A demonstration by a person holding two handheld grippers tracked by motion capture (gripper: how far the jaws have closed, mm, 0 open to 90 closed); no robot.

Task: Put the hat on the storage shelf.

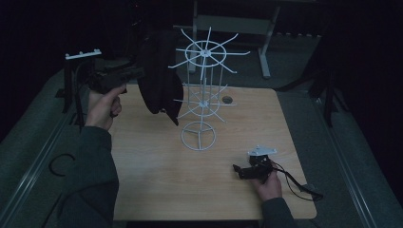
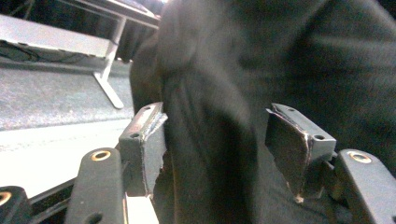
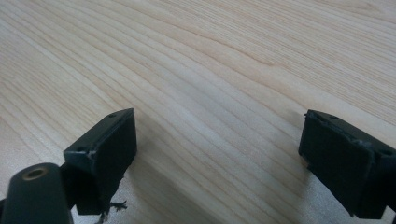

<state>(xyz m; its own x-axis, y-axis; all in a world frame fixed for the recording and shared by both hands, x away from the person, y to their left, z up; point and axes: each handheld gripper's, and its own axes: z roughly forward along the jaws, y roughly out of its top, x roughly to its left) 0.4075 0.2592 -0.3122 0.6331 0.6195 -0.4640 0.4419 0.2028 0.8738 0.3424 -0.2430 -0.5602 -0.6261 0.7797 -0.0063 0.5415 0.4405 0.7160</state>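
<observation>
A black cloth (image 1: 159, 76) hangs from an upper arm of a white wire rack (image 1: 205, 51) standing mid-table. My left gripper (image 1: 138, 72) is raised at the cloth's left edge. In the left gripper view the jaws stand wide apart with a fold of the cloth (image 2: 280, 56) between them, so the left gripper (image 2: 215, 121) is open around it. Near the table's front right, my right gripper (image 1: 237, 171) rests low, pointing left. The right gripper (image 3: 217, 135) is open, with bare wood (image 3: 210, 56) between its fingers.
The wooden table (image 1: 157, 175) has a round cable hole (image 1: 227, 99) behind the rack. A black stand (image 1: 71, 85) rises at the left, a metal desk frame (image 1: 237, 23) at the back, a tripod (image 1: 328, 90) at the right. A cable loop (image 1: 59, 164) lies on the floor.
</observation>
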